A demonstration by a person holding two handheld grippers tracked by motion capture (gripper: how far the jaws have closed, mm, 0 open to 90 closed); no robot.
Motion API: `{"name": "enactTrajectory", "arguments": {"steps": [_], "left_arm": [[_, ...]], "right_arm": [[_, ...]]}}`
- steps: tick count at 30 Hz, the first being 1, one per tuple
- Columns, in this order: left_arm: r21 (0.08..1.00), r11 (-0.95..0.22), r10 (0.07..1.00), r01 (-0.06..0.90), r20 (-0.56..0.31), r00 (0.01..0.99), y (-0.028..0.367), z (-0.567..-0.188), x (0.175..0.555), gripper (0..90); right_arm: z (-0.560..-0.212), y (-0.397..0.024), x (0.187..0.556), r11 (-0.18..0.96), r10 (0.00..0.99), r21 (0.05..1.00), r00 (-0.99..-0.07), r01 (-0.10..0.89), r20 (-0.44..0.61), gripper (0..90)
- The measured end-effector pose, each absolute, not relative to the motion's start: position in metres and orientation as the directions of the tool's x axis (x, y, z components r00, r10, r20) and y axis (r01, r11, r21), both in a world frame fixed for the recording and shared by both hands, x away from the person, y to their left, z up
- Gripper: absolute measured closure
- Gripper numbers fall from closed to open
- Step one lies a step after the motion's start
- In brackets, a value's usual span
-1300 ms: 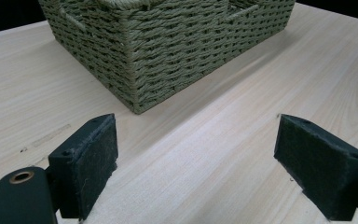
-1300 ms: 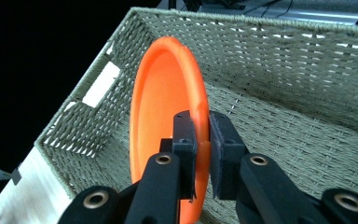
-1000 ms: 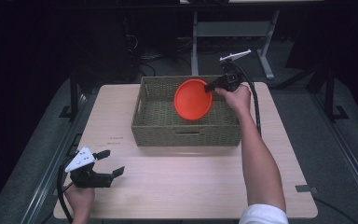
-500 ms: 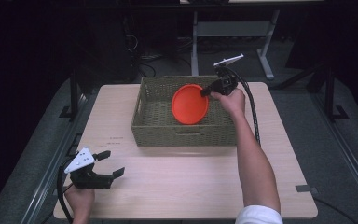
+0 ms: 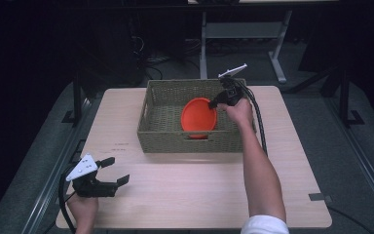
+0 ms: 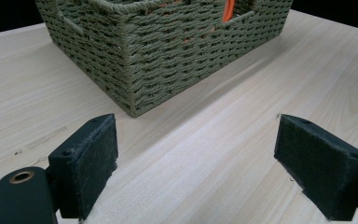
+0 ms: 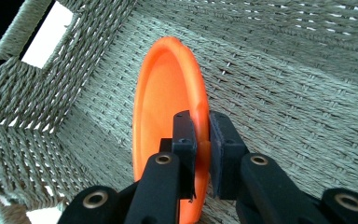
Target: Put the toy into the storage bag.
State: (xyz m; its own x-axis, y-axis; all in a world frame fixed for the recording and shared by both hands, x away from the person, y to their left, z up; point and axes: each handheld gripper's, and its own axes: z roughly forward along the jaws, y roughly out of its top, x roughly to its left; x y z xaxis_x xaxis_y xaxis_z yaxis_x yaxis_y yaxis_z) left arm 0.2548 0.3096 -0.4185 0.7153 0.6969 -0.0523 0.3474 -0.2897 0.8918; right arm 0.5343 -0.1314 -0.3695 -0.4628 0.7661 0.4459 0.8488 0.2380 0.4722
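Where the table (image 5: 195, 195) carries the work, its top is pale wood-grain laminate, rectangular, with faint dark scuff marks near the left front of the basket (image 5: 156, 131) and a small dark tape tab at the right front edge. A woven olive-green basket stands on the far half of the table, its near wall pierced by a handle slot. Inside it an orange plate (image 5: 198, 117) stands on edge, tilted, low against the woven floor and close to the near wall. The right claw (image 7: 200, 144) is closed on the plate's rim, one pad on each face, with the right hand (image 5: 236, 109) above the basket's right side and a black cable trailing along the forearm. The left claw (image 5: 114, 173) rests at the left front corner of the table, jaws spread wide with nothing between them; in the left gripper view bare wood shows between the pads (image 6: 91, 163), with the basket corner well ahead. The room beyond is dark: grey carpeted floor, metal rails flanking the table, a light-coloured frame with legs behind, and loose cables on the floor.
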Motion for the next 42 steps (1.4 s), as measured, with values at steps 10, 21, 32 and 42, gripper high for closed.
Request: {"name": "enactTrajectory", "arguments": {"steps": [10,21,32,42], "left_arm": [[0.894,-0.287,0.702,0.345,-0.048,0.711,0.311,-0.418,0.253,12.7],[0.893,-0.289,0.703,0.345,-0.047,0.710,0.311,-0.418,0.253,12.6],[0.892,-0.292,0.705,0.346,-0.044,0.708,0.310,-0.418,0.253,12.6],[0.890,-0.293,0.704,0.350,-0.047,0.708,0.309,-0.419,0.254,12.7]], "right_arm": [[-0.379,-0.130,0.536,0.256,0.773,0.425,-0.448,0.868,0.449,81.2],[-0.385,-0.132,0.538,0.273,0.780,0.371,-0.430,0.887,0.454,69.0],[-0.393,-0.138,0.536,0.247,0.788,0.334,-0.390,0.909,0.477,59.5],[-0.390,-0.140,0.534,0.233,0.812,0.345,-0.377,0.909,0.445,55.1]]}}
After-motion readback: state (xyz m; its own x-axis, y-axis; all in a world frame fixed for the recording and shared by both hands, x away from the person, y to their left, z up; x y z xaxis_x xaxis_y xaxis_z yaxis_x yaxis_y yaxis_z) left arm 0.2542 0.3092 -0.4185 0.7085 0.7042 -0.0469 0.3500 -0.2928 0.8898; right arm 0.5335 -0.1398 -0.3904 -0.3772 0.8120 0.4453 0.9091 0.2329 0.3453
